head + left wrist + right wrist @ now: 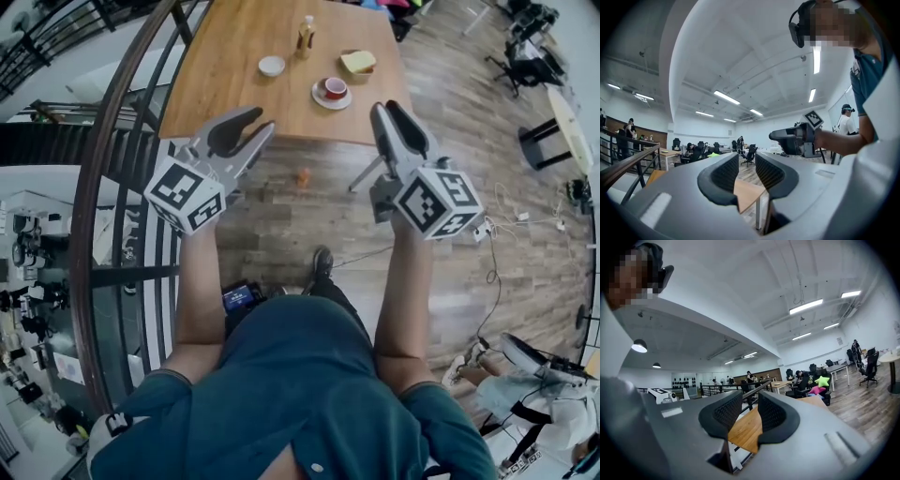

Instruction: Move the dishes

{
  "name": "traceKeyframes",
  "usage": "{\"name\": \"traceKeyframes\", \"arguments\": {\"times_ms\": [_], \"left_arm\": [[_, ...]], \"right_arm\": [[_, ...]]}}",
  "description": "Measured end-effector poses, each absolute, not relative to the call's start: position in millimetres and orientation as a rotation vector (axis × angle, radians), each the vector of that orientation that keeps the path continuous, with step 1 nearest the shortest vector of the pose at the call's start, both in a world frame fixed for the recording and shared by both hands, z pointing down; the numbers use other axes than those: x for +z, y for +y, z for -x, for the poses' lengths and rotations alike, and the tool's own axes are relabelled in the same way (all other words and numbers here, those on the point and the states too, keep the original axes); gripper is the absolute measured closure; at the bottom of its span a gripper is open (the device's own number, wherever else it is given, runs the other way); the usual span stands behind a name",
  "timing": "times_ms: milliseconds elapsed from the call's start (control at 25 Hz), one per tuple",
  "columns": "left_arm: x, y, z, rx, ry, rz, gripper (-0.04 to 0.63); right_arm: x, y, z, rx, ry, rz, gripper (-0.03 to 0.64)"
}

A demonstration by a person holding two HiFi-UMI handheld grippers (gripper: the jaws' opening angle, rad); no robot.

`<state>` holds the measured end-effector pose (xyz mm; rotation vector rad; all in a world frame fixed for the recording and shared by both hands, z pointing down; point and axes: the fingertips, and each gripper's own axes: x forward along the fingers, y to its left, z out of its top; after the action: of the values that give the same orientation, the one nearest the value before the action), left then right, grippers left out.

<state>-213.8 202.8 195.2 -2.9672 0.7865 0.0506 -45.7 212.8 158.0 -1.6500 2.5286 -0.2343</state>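
Note:
A wooden table (234, 89) stands ahead of me in the head view. On it are a small white bowl (272, 66), a red cup on a white saucer (332, 91), a yellow dish (357, 63) and a bottle (306, 37). My left gripper (257, 122) hovers before the table's near edge, its jaws apart with nothing between them. My right gripper (386, 109) is held level beside it, also with a gap and empty. In the left gripper view the left gripper (746, 160) frames a table corner (747, 194), and the right gripper (794, 138) shows to its right. In the right gripper view the right gripper (751, 401) points over the tabletop (743, 430).
A curved black railing (112, 159) runs down my left side. A small orange thing (302, 175) lies on the plank floor under the table's near edge. Cables (497, 234) trail on the floor at right. Office chairs and desks (530, 56) stand at far right.

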Motion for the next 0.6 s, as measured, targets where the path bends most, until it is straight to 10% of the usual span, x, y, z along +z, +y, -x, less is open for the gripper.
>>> {"name": "traceKeyframes", "arguments": {"times_ms": [600], "left_arm": [[213, 148, 183, 0.000, 0.963, 2.939, 0.489]], "right_arm": [[177, 133, 9, -0.305, 2.600, 1.520, 0.529]]}}
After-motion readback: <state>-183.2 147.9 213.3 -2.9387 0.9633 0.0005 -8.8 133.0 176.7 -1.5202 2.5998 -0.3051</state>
